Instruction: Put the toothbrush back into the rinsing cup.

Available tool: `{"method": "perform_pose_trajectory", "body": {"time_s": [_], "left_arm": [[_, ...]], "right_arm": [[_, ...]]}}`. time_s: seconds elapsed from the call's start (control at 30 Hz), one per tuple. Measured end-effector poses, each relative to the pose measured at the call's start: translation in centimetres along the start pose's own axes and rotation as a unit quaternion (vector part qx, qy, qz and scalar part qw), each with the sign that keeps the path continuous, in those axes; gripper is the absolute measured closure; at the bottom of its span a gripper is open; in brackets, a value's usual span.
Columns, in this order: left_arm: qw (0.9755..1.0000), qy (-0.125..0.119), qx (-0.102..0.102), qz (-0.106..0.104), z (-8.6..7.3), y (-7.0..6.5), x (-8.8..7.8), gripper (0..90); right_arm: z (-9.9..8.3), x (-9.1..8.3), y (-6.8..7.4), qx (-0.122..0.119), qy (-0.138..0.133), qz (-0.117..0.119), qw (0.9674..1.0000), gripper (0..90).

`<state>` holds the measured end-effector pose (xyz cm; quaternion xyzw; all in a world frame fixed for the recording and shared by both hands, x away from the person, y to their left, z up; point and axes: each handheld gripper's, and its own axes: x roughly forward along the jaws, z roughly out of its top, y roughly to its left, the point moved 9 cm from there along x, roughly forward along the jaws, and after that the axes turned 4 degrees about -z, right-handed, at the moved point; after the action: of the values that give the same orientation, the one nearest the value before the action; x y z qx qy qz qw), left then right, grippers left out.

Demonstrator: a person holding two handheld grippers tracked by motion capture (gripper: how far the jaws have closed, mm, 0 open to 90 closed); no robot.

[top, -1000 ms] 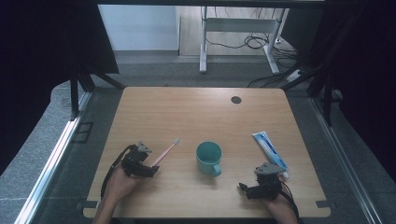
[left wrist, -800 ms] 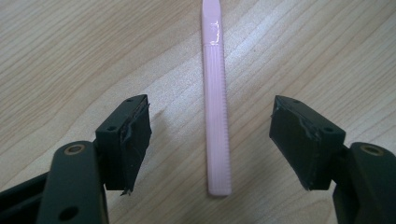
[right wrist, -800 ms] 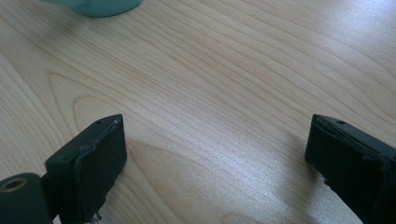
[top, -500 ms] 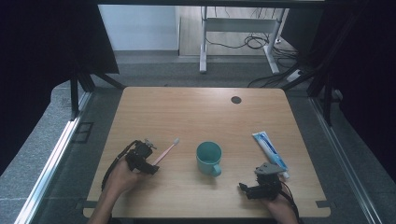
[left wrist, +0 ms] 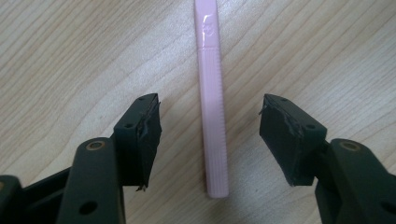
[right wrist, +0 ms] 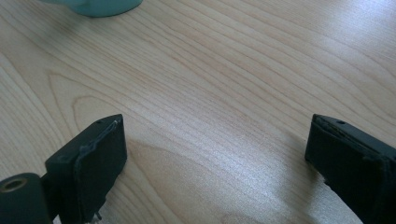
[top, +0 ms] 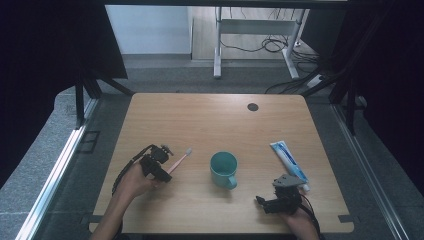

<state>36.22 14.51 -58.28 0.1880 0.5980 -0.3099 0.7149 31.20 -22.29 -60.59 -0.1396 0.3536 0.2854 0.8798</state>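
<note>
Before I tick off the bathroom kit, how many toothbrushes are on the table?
1. The pink toothbrush lies left of the teal mug, its handle between the open jaws of the left gripper, untouched by the pads. None shows elsewhere; the mug's inside is not fully visible.

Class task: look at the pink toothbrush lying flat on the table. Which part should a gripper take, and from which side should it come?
Probably the ribbed handle end of the pink toothbrush, taken from above with the jaws across its narrow width. It lies flat on the table, so only its two long sides are free. The left gripper already straddles that end and has just been closing, pads not yet touching.
</note>
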Motion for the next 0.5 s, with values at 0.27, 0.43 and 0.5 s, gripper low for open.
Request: {"method": "perform_pose_trajectory", "body": {"time_s": [0.27, 0.43, 0.5], "left_arm": [[0.9995, 0.03, 0.008, -0.007, 1.1, -0.3, 0.2, 42.9], [0.999, 0.042, 0.009, -0.008, 1.8, -0.2, 0.5, 45.3], [0.999, 0.042, 0.008, -0.009, 1.9, -0.3, 0.6, 46.5]], "right_arm": [[0.0, 0.0, 0.0, 0.0, 0.0, 0.0, 1.0, 5.1], [0.0, 0.0, 0.0, 0.0, 0.0, 0.0, 1.0, 5.1], [0.0, 0.0, 0.0, 0.0, 0.0, 0.0, 1.0, 5.1]]}}
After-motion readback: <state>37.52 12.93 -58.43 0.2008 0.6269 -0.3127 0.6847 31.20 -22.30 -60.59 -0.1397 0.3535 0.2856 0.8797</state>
